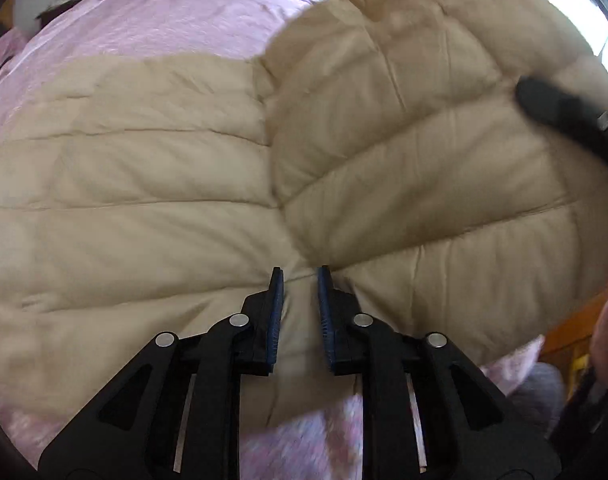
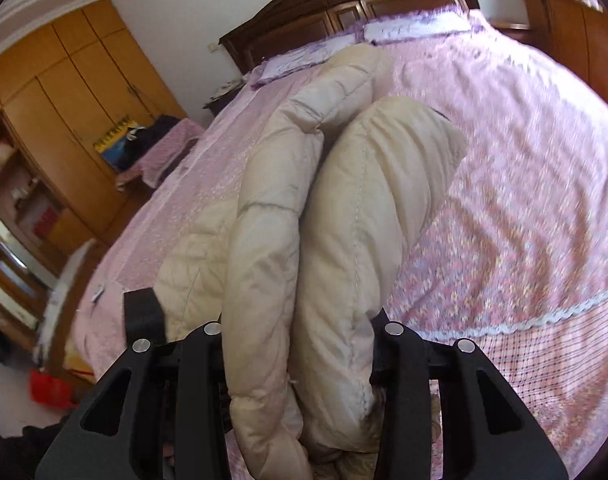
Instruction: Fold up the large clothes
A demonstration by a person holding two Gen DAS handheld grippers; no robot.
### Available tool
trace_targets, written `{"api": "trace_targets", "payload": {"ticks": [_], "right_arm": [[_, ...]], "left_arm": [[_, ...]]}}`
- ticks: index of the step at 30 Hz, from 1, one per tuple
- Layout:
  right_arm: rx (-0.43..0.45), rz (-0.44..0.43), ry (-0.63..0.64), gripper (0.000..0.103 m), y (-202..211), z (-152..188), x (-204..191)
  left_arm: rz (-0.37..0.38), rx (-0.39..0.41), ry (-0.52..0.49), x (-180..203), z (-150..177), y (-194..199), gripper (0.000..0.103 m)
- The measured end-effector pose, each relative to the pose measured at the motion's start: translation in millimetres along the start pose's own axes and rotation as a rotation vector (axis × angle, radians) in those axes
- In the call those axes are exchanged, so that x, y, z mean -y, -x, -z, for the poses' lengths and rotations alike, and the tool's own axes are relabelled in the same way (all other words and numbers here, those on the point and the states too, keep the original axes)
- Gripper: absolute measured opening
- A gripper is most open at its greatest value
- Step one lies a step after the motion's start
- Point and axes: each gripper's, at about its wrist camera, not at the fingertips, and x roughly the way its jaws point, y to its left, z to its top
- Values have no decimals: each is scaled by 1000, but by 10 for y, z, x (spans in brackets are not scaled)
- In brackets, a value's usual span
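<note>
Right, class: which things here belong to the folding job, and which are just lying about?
Job:
padded beige coat
left gripper
right gripper, clamped on the coat
pink bedspread

Lying about:
wardrobe
headboard
pillows

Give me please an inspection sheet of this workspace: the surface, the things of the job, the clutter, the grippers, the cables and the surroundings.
Surface: bed with pink bedspread; pillows at the head.
Job's things: beige quilted jacket spread on the bed, one side lifted and folding over.
Clutter: nothing seen on the bed besides the jacket.
Grippers: left gripper open, fingers on either side of a fold of jacket; right gripper shut on a thick bunch of the jacket, raised off the bed.
Cables: nothing seen.
Surroundings: dark wooden headboard, orange wooden wardrobe, bright window, red object on the floor.
</note>
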Motion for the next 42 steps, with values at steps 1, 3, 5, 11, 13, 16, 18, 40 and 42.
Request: {"api": "trace_targets", "payload": {"ticks": [1,3,5,11,13,16,18,40,42], "right_arm": [[3,14,-5,38,23,-15,-64],[-10,62,2,38,-21,-73,-186],[-28,113,14,38,-31,-110,-344],[-68,237,89,38,-159,-166,-786],[-78,276,123,38,-244,-174,-952],[-84,335,158,38,-373,-140,-1229],[-80,364,166,38,-454,-104,-1398],[-15,-129,192,88,-342,524,-1997],[55,-246,78,88,-50,447,-1782]], "left_arm": [[-12,29,27,-82,-2,114,22],[-50,106,90,-318,-25,393,34],[-141,188,136,-680,-65,670,46],[-203,167,256,-1904,-46,680,39],[-89,121,299,-2144,60,574,36],[26,80,345,-2295,179,454,30],[69,72,363,-2198,229,371,21],[234,210,426,-2295,428,998,14],[194,237,383,-2181,404,1157,14]]}}
